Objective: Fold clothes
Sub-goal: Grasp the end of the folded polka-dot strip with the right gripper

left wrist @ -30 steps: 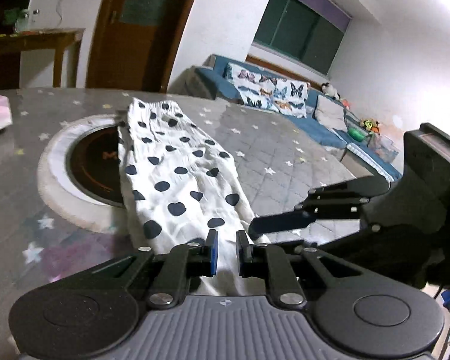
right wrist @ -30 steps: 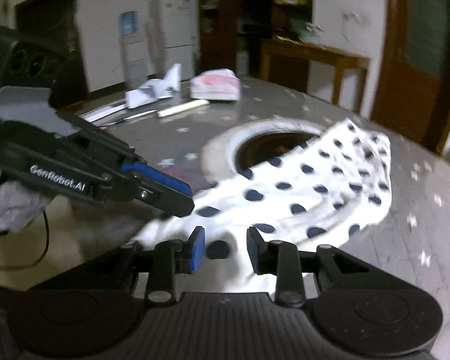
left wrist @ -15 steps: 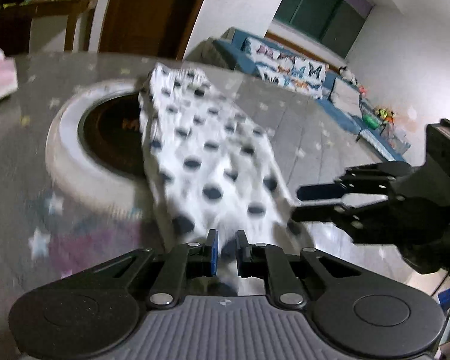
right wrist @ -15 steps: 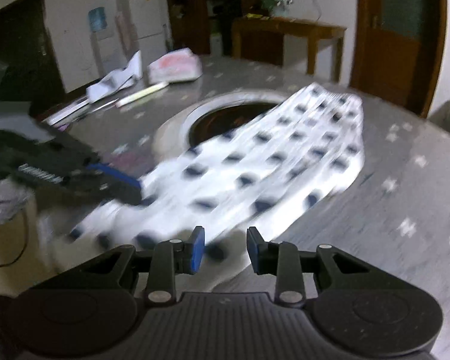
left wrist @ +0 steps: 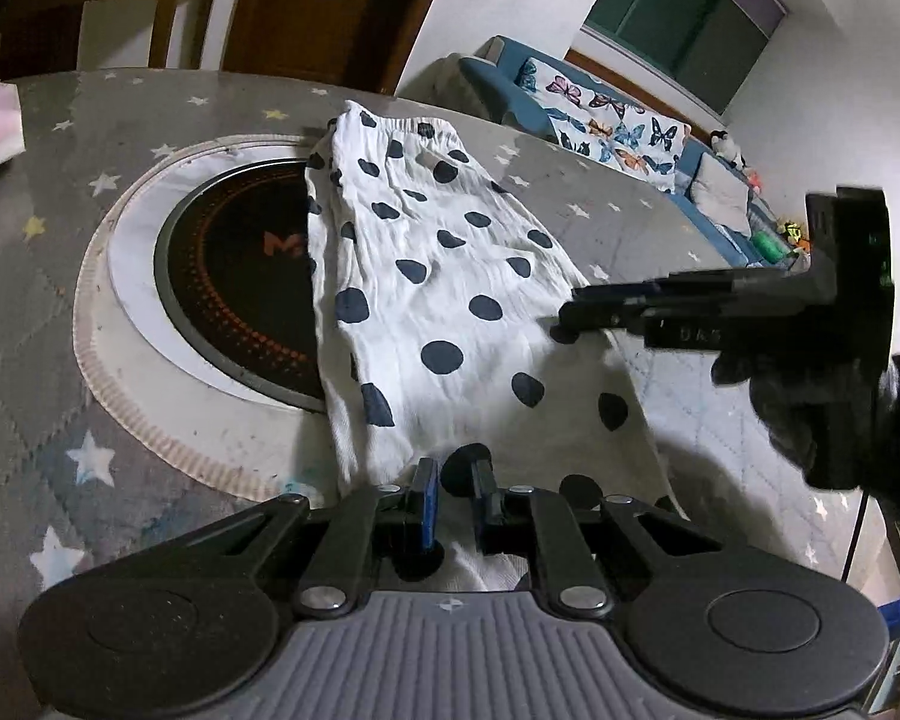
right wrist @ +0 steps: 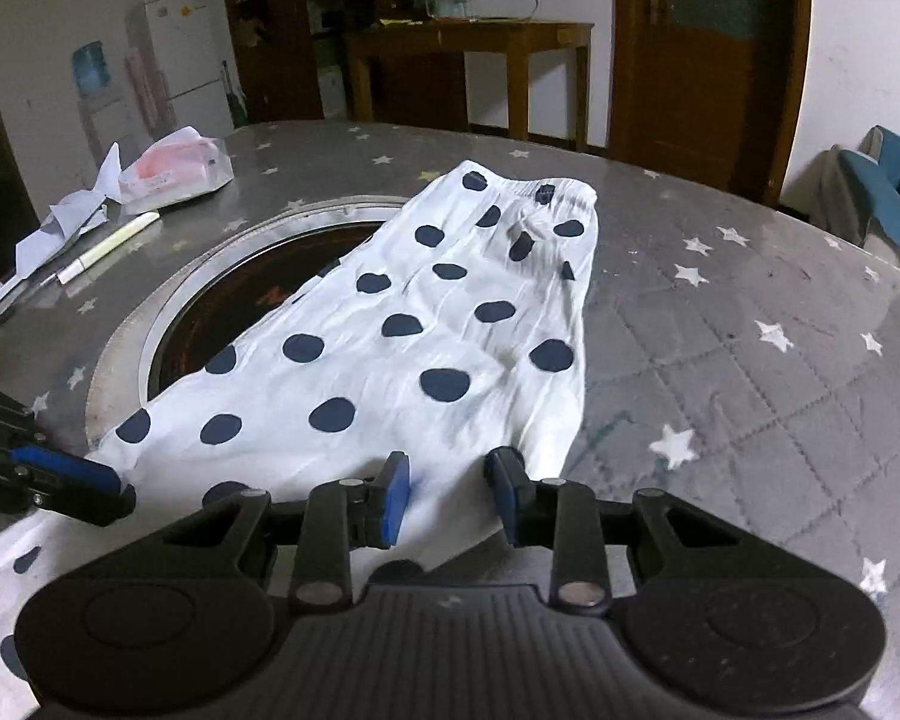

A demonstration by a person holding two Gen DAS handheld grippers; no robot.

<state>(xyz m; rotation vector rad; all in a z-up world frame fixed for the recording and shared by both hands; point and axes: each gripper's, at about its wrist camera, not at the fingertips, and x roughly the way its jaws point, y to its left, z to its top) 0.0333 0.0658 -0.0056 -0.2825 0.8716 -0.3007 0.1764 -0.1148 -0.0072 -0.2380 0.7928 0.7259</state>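
Covering much of the grey star-patterned table (right wrist: 750, 330), the white garment with dark dots (right wrist: 402, 354) lies stretched lengthwise, its elastic waistband at the far end and its near end running off the table edge toward the person. One long side overlaps the round black cooktop (left wrist: 234, 276) set in the table's middle. The cloth looks narrowed into a long strip, doubled along its length in the left wrist view, so a lengthwise fold may already be in; no crosswise fold shows, and the piece is not yet a compact bundle. Whether more folds are planned cannot be told.

The left gripper (left wrist: 455, 501) has its blue-padded fingers drawn close together, pinching the garment's near hem, with fabric passing between them. The right gripper (right wrist: 447, 495) sits at the near right edge of the cloth with its fingers spread apart; fabric lies between and under them, but they are not clamped on it.
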